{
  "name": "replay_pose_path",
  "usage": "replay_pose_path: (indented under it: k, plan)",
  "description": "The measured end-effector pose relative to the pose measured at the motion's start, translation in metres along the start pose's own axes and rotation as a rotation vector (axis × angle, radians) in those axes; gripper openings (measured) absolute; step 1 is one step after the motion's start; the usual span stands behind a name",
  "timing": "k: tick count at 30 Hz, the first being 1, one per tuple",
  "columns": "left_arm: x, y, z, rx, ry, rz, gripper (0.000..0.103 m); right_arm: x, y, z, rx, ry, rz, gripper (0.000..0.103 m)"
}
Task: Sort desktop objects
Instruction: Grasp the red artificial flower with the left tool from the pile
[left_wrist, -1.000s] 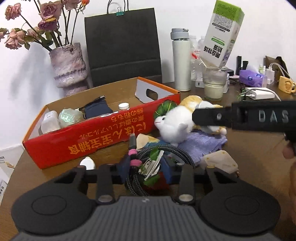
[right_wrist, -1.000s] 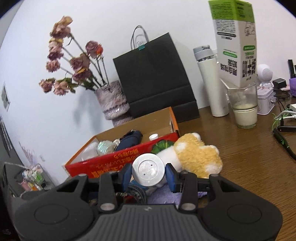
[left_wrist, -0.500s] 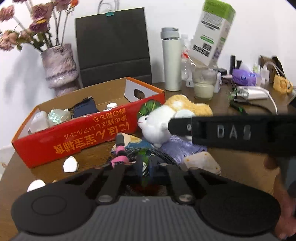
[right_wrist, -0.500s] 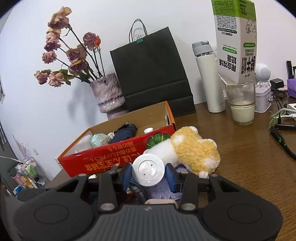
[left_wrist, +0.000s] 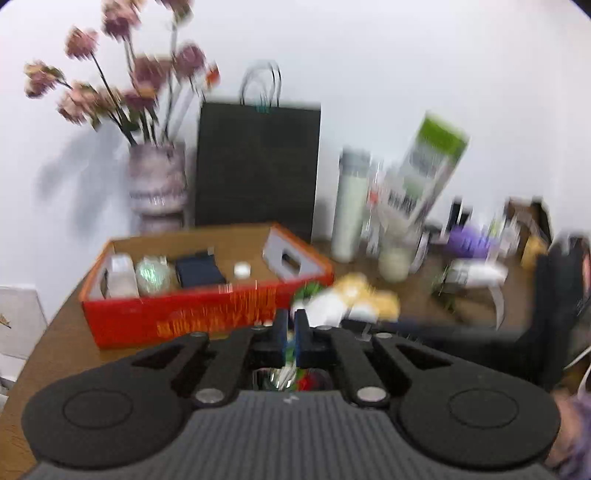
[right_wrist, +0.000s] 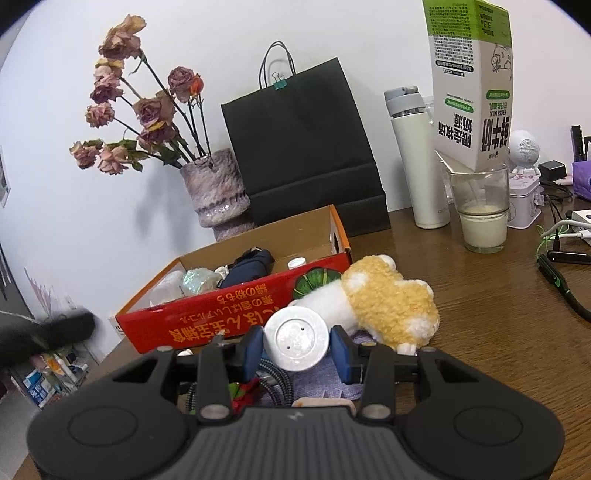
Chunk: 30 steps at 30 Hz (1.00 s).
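My left gripper (left_wrist: 290, 325) is lifted above the pile of clutter. Its jaws stand almost together, opening a touch, with a small key bunch (left_wrist: 286, 374) of silver, green and red bits pinched between them and hanging below. This view is blurred. My right gripper (right_wrist: 296, 352) is shut on a round silver-white container (right_wrist: 295, 338), one blue pad on each side. The red cardboard box (right_wrist: 221, 325) lies just beyond it, with a dark pouch, a shiny ball and small bottles inside. A white and yellow plush toy (right_wrist: 388, 306) lies to the right of the box.
A purple cloth (right_wrist: 332, 376) and a braided cable (right_wrist: 280, 384) lie under the right gripper. At the back stand a vase (right_wrist: 216, 195), a black paper bag (right_wrist: 303, 155), a white flask (right_wrist: 417, 162) and a milk carton (right_wrist: 472, 92) tipped over a glass (right_wrist: 482, 218). Cables (right_wrist: 557, 266) run at the right.
The left gripper shut on the key bunch in the pile, then rose and pulled back with it. The right gripper kept still with its round container.
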<state>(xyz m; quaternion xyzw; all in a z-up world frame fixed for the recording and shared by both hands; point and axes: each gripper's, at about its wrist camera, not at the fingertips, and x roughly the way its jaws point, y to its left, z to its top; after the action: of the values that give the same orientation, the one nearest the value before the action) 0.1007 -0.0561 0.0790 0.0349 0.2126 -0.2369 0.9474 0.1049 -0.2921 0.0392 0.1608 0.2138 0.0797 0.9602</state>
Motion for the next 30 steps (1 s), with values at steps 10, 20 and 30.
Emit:
replay_pose_path:
  k: [10, 20, 30]
  plan:
    - [0.085, -0.027, -0.029, 0.124, 0.145, 0.048, 0.038, -0.002, -0.007, 0.000, 0.010, -0.011, -0.025, 0.039]
    - [0.062, 0.001, -0.021, -0.065, 0.120, 0.052, 0.001, 0.010, -0.020, -0.001, 0.015, 0.058, -0.147, 0.040]
    - [-0.018, 0.044, 0.002, -0.236, -0.056, -0.063, 0.002, 0.054, -0.030, 0.008, 0.092, 0.181, -0.120, 0.040]
